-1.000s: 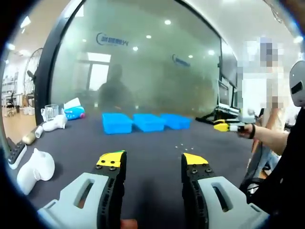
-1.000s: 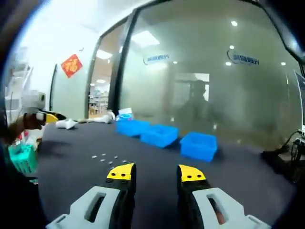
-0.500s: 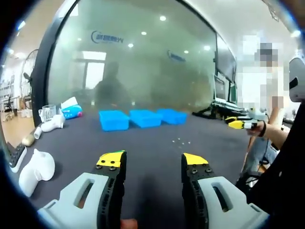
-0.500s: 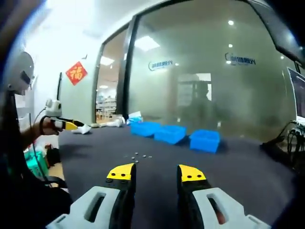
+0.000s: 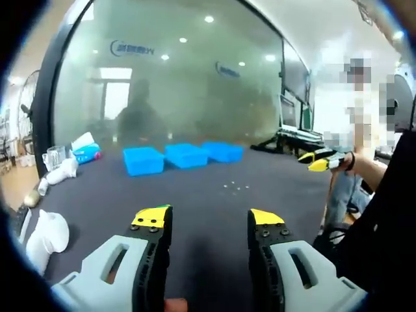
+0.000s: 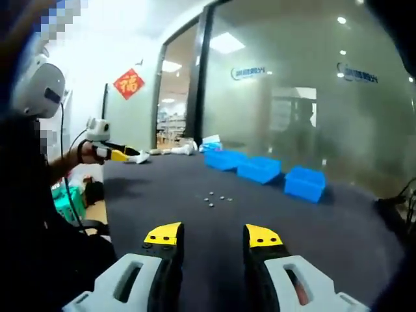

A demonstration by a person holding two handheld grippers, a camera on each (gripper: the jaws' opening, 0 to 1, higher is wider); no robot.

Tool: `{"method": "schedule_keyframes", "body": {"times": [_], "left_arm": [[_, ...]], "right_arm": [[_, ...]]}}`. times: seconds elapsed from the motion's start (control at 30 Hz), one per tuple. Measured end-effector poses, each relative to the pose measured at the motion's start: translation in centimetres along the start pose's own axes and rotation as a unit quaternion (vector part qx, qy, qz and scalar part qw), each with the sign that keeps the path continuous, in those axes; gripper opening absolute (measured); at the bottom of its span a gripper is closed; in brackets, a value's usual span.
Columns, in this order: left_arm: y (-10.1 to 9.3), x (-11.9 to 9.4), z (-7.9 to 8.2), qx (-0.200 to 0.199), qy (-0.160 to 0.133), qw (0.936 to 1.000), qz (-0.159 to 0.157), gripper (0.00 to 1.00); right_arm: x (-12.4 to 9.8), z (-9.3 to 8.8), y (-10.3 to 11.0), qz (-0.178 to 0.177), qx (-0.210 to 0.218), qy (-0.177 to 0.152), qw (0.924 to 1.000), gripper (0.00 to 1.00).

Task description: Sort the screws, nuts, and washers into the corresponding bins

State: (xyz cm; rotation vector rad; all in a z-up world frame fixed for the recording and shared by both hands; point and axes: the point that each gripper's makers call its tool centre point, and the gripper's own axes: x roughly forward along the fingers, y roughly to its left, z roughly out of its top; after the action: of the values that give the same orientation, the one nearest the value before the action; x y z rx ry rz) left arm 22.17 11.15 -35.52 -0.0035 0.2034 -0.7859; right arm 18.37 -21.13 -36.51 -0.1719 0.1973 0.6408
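Left gripper [image 5: 208, 221]: released, nothing held.
Right gripper [image 6: 213, 235]: released, nothing held.
Worktop [image 5: 195, 201]: small fasteners [image 5: 233, 187] before three blue bins [image 5: 184, 155]; white clutter [image 5: 47, 235] left.

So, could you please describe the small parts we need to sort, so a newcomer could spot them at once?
Start at the dark table and find the row of three blue bins by the glass wall. Nearer than the bins, alone on bare cloth, lies a small cluster of parts: tiny pale specks, far smaller than anything else there.
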Motion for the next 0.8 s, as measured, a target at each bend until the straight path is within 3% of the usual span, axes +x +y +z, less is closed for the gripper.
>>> {"method": "schedule_keyframes", "body": {"times": [0.2,0.37,0.57,0.8], "left_arm": [[0.7,0.2,0.3,0.012,0.015,0.9998,-0.002,0.46],[0.2,1.5,0.2,0.026,0.047,0.9981,-0.03,0.46],[-0.2,3.6,0.8,0.047,0.073,0.9943,-0.062,0.46],[-1.7,6.3,1.5,0.092,0.124,0.9798,-0.127,0.46]], "right_arm": [[0.3,-0.3,-0.3,0.006,-0.007,0.02,0.9998,0.33],[0.8,-0.6,-0.8,0.02,-0.027,0.048,0.9983,0.33],[1.7,0.0,-0.9,0.034,-0.032,0.056,0.9974,0.32],[2.8,-0.6,-0.8,0.058,-0.029,0.088,0.994,0.32]]}}
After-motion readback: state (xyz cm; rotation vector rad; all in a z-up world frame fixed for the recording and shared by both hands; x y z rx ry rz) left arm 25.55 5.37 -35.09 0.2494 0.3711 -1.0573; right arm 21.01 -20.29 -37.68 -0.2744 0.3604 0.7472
